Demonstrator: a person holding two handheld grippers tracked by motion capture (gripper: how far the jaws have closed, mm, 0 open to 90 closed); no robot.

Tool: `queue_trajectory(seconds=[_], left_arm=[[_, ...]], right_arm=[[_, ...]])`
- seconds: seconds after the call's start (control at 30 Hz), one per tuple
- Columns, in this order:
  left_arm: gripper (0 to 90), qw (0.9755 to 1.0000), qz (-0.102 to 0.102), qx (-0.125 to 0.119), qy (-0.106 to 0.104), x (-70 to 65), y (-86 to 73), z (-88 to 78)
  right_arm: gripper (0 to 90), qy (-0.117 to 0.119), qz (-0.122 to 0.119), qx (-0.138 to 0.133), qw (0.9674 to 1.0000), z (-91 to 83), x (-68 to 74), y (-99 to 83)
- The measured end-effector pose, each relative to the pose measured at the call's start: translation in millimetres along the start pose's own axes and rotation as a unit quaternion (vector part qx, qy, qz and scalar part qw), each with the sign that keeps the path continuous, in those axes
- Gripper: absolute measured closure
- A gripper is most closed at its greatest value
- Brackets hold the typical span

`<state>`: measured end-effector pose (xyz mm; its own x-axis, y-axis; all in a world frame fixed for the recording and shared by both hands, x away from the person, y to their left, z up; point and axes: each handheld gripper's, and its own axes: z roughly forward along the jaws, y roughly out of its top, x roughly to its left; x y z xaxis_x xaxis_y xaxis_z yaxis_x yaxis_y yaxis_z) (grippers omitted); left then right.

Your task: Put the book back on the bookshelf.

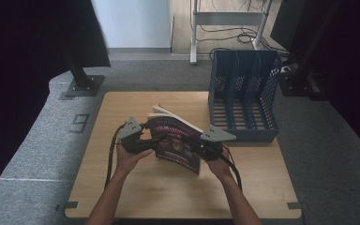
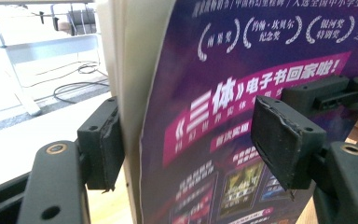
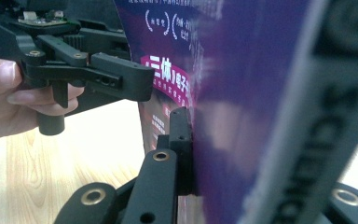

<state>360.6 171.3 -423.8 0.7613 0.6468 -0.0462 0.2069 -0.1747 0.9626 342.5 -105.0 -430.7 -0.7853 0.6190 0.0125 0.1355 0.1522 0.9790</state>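
Observation:
A purple-covered paperback book (image 1: 178, 140) stands on edge, tilted, on the wooden table (image 1: 168, 197). My right gripper (image 1: 199, 149) is shut on the book near its spine; in the right gripper view its jaw pad (image 3: 182, 135) presses flat on the cover (image 3: 242, 70). My left gripper (image 1: 161, 138) reaches in from the left and stands open around the book's free edge. In the left gripper view one pad (image 2: 105, 140) lies against the page block while the other pad (image 2: 279, 140) stays off the cover (image 2: 242, 84). The left gripper (image 3: 121, 79) also shows in the right gripper view, held by a hand.
A blue mesh file rack (image 1: 243, 93) with several upright slots stands at the table's back right corner, just behind the book. A dark stand base (image 1: 82, 85) sits on the floor beyond the left back corner. Cables lie on the floor at the back.

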Motion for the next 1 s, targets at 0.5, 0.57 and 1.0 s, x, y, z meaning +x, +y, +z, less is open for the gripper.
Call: queue_trajectory(seconds=[0.5,0.57,1.0], left_arm=[[29.2,0.9994,-0.021,0.026,0.006,-4.6,-25.0,-17.2],[29.3,0.9992,-0.022,0.033,0.006,-5.5,-30.2,-18.1],[29.8,0.9975,-0.026,0.063,0.017,-3.8,-45.6,-17.6]], right_arm=[[81.7,-0.014,0.01,-0.015,0.9997,-8.0,-2.3,3.5],[81.7,-0.016,0.01,-0.016,0.9997,-8.9,-2.4,3.5],[81.6,-0.028,0.015,-0.031,0.999,-20.6,-2.8,4.7]])
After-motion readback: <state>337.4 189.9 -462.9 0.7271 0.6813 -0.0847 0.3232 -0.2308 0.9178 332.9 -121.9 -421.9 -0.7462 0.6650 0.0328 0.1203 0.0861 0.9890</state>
